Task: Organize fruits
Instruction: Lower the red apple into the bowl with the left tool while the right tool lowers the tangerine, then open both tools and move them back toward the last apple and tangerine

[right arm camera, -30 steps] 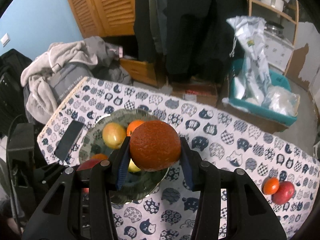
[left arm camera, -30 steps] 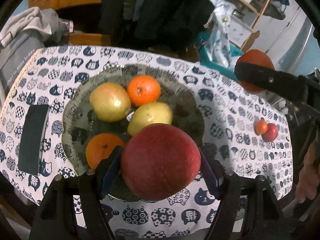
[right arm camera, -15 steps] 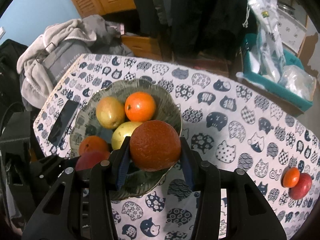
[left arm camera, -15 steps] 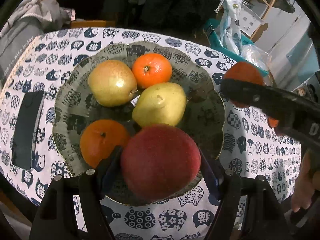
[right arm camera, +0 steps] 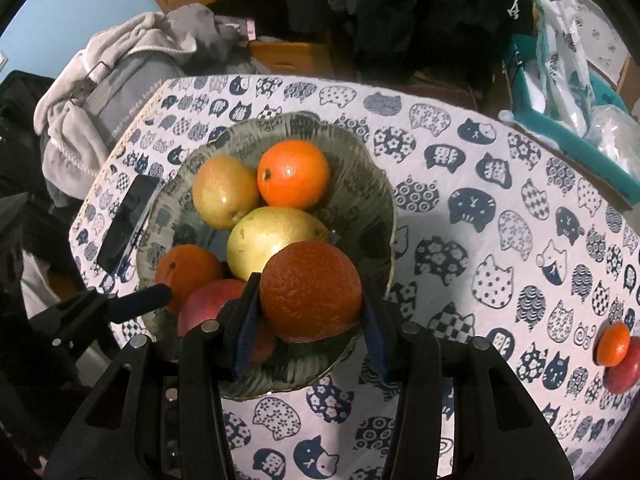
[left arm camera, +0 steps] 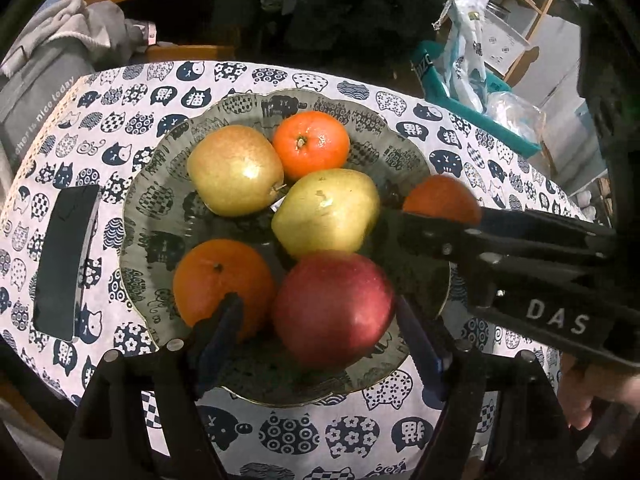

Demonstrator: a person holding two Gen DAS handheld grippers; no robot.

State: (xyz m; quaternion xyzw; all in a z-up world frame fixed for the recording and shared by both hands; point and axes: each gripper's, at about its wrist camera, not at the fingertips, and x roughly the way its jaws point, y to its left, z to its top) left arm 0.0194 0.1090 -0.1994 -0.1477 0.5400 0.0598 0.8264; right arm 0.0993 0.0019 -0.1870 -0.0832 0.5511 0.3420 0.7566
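Observation:
A grey patterned bowl (left arm camera: 160, 184) (right arm camera: 372, 208) holds a yellow-green apple (left arm camera: 234, 170), a pear (left arm camera: 326, 212), two oranges (left arm camera: 310, 144) (left arm camera: 218, 284) and a red apple (left arm camera: 334, 308) (right arm camera: 208, 304). My left gripper (left arm camera: 320, 328) is open, its fingers spread on either side of the red apple, which rests in the bowl. My right gripper (right arm camera: 310, 312) is shut on a dark orange (right arm camera: 310, 290) (left arm camera: 440, 200) and holds it over the bowl's near right side. In the left wrist view the right gripper's finger (left arm camera: 480, 236) crosses the bowl from the right.
A black phone (left arm camera: 64, 260) (right arm camera: 128, 220) lies on the cat-print tablecloth (right arm camera: 500, 240) left of the bowl. A small orange (right arm camera: 612, 344) and a small red fruit (right arm camera: 622, 368) lie at the table's right edge. Clothes, a teal bin and shelves stand behind the table.
My left gripper has opened and let go of the red apple, which now lies in the bowl. My right gripper has moved in over the bowl with the dark orange.

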